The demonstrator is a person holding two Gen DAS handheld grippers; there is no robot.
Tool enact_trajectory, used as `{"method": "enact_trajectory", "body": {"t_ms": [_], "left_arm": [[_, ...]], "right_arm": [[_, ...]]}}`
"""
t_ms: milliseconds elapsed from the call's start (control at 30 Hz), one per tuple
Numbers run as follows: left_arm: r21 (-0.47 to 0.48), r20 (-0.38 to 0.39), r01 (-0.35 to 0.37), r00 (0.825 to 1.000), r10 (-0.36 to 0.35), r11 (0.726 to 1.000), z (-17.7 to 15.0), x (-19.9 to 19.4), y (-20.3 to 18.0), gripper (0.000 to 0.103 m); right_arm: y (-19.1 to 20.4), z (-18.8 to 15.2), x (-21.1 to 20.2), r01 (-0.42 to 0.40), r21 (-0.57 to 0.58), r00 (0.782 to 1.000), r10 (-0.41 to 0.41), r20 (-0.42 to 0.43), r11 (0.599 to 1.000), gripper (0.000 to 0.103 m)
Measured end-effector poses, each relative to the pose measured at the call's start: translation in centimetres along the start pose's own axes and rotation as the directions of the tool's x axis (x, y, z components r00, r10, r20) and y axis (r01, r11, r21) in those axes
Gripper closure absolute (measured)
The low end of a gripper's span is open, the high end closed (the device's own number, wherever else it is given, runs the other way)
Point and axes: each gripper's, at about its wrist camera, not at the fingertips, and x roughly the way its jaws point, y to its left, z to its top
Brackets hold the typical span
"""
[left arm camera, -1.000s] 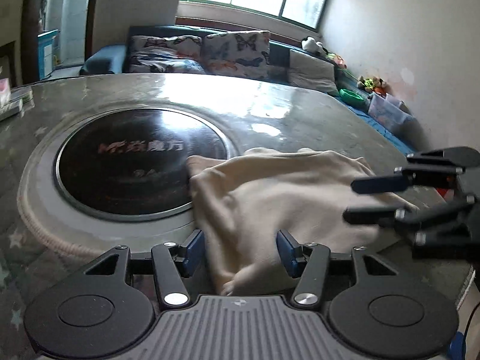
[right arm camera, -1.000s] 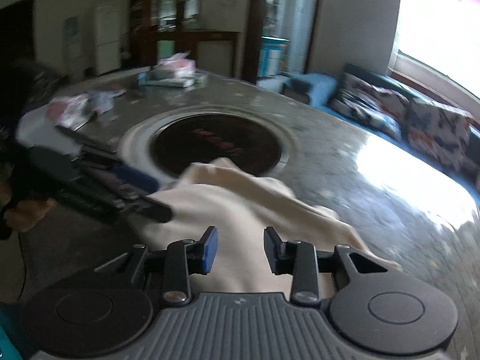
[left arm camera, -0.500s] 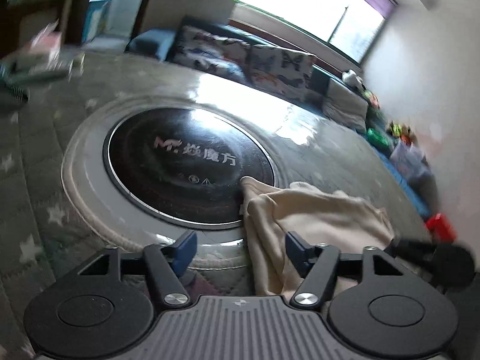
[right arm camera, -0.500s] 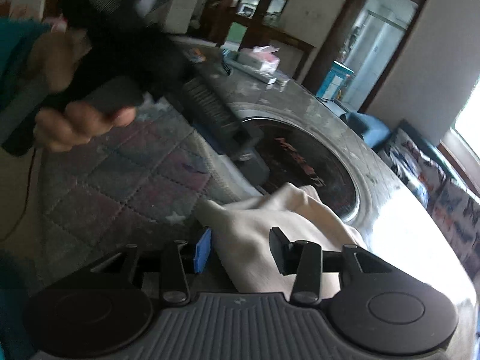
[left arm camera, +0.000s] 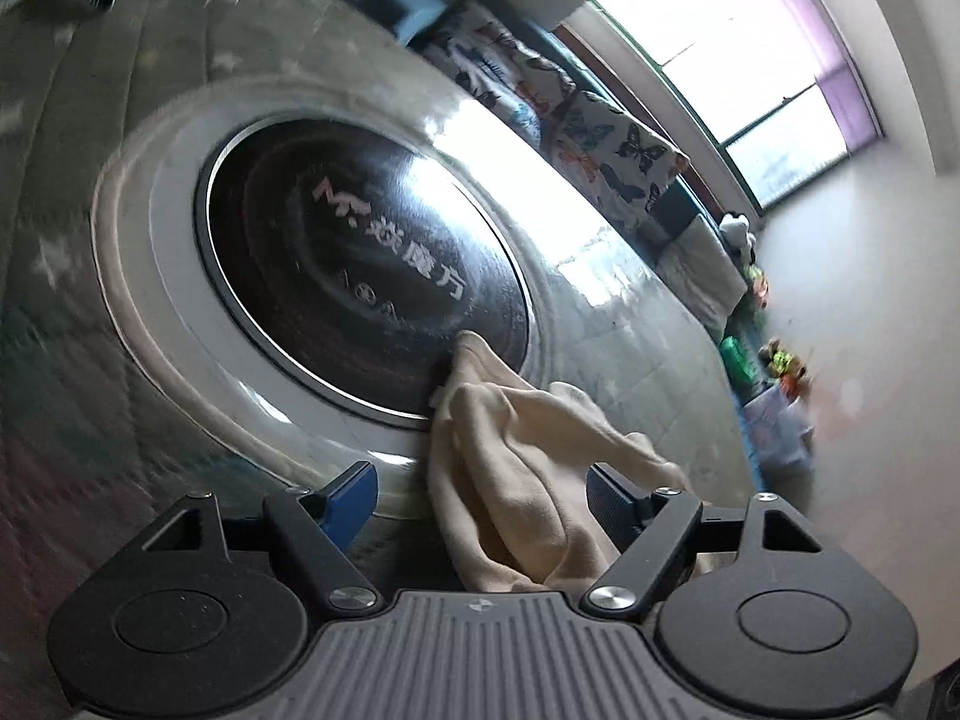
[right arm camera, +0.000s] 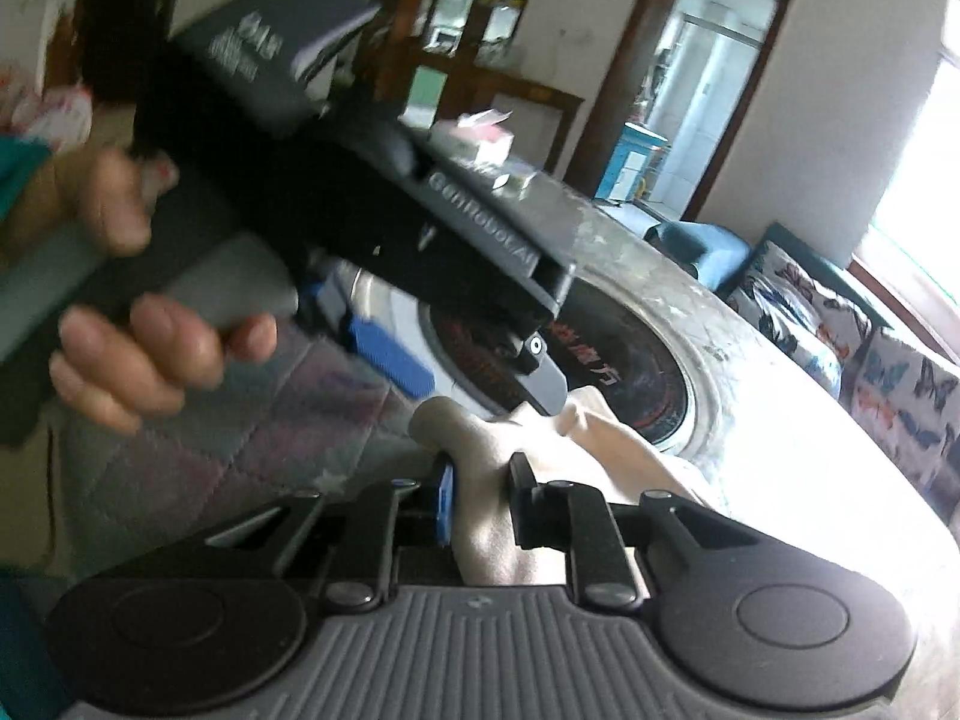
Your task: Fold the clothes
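Note:
A cream garment (left arm camera: 522, 468) lies bunched on the round table, its top corner touching the black hob disc (left arm camera: 360, 276). My left gripper (left arm camera: 483, 501) is open, its fingers spread either side of the cloth's near fold. In the right wrist view the garment (right arm camera: 540, 456) runs between the fingers of my right gripper (right arm camera: 480, 501), which have narrowed onto the cloth and pinch a bunched fold. The left gripper (right arm camera: 480, 384), held in a hand, shows there just above and left of the cloth.
The table (left arm camera: 630, 324) has a white ring (left arm camera: 156, 276) around the hob and a quilted cover (right arm camera: 198, 456) on the near side. A sofa with butterfly cushions (left arm camera: 576, 114) stands behind. Boxes and packets (right arm camera: 474, 138) sit at the far table edge.
Both grippers tilted and moved in over the cloth. My right gripper's fingers closed onto the garment. My left gripper swung left and stayed open.

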Motion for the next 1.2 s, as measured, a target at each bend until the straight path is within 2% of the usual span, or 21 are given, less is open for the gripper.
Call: {"method": "enact_trajectory", "body": {"t_ms": [200, 267, 333, 433, 533, 667, 767, 833, 933, 1000, 1133, 1200], "left_arm": [[-0.102, -0.02, 0.048, 0.999, -0.05, 0.994, -0.4, 0.7, 0.0, 0.028], [-0.155, -0.031, 0.064, 0.997, -0.07, 0.986, -0.5, 0.8, 0.5, 0.039], [-0.202, -0.05, 0.086, 0.994, -0.098, 0.976, -0.6, 1.0, 1.1, 0.063], [-0.218, -0.056, 0.083, 0.994, -0.097, 0.972, -0.9, 1.3, 1.7, 0.079], [-0.218, -0.057, 0.076, 0.994, -0.09, 0.973, -0.6, 1.1, 2.0, 0.084], [-0.188, -0.059, 0.068, 0.995, -0.081, 0.98, -0.3, 0.8, 1.9, 0.084], [-0.157, -0.054, 0.062, 0.996, -0.071, 0.986, 0.0, 0.7, 1.5, 0.084], [-0.15, -0.055, 0.061, 0.996, -0.07, 0.987, 0.0, 0.8, 1.4, 0.084], [-0.133, -0.056, 0.05, 0.997, -0.058, 0.99, 0.3, 0.8, 1.2, 0.084], [-0.116, -0.054, 0.045, 0.997, -0.051, 0.992, 0.4, 0.8, 0.9, 0.084], [-0.086, -0.051, 0.032, 0.998, -0.036, 0.996, 0.5, 1.0, 0.5, 0.084], [-0.079, -0.052, 0.024, 0.998, -0.028, 0.997, 0.5, 1.1, 0.5, 0.084]], "right_arm": [[-0.7, -0.3, -1.6, -0.025, 0.06, 0.999, 0.023, 0.031, 0.998, 0.088], [-0.6, -0.5, -2.0, -0.034, 0.064, 0.999, 0.032, 0.04, 0.997, 0.088], [-0.5, -0.6, -2.4, -0.048, 0.073, 0.998, 0.045, 0.051, 0.996, 0.088], [-0.4, -0.8, -2.5, -0.067, 0.075, 0.996, 0.062, 0.06, 0.995, 0.088], [-0.8, -1.1, -2.3, -0.078, 0.088, 0.996, 0.073, 0.059, 0.993, 0.084], [-2.6, -1.7, -3.5, -0.078, 0.15, 0.994, 0.066, 0.084, 0.986, 0.083], [-4.6, -2.6, -4.6, -0.043, 0.218, 0.996, 0.025, 0.086, 0.975, 0.083], [-6.0, -3.7, -5.3, 0.024, 0.256, 0.997, -0.042, 0.064, 0.967, 0.083], [-8.7, -5.5, -5.7, 0.123, 0.349, 0.991, -0.135, 0.01, 0.929, 0.081], [-10.9, -7.0, -5.4, 0.203, 0.396, 0.978, -0.205, -0.037, 0.896, 0.08], [-15.0, -10.1, -4.7, 0.271, 0.547, 0.962, -0.249, -0.117, 0.792, 0.078], [-16.0, -11.6, -4.5, 0.299, 0.584, 0.953, -0.266, -0.144, 0.755, 0.072]]}}
